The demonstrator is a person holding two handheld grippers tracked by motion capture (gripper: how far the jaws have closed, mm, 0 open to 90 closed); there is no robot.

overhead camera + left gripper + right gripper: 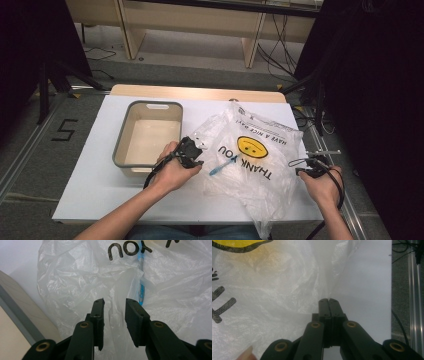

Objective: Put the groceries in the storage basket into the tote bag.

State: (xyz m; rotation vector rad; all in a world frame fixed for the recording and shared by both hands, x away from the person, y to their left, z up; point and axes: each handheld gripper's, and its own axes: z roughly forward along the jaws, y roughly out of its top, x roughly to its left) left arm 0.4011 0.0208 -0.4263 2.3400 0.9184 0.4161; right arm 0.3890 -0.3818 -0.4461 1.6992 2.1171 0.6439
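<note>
A crumpled clear plastic bag (260, 150) printed with "THANK YOU" and a yellow smiley lies on the white table (95, 185). A slim blue object (220, 166) lies inside it under the film. My left gripper (199, 156) is at the bag's left edge. In the left gripper view its jaws (114, 301) stand apart, a raised fold of the bag (75, 277) sits between them, and the blue object (141, 291) lies just beyond. My right gripper (300, 169) is at the bag's right edge, shut (328, 300) with the film (274, 290) pinched at its tips.
A grey-rimmed bin (121, 145) with an empty beige inside stands left of the bag, close to my left hand; its wall (22, 317) is just beside the left jaws. The table's right edge (390, 290) runs near my right gripper, above floor cables.
</note>
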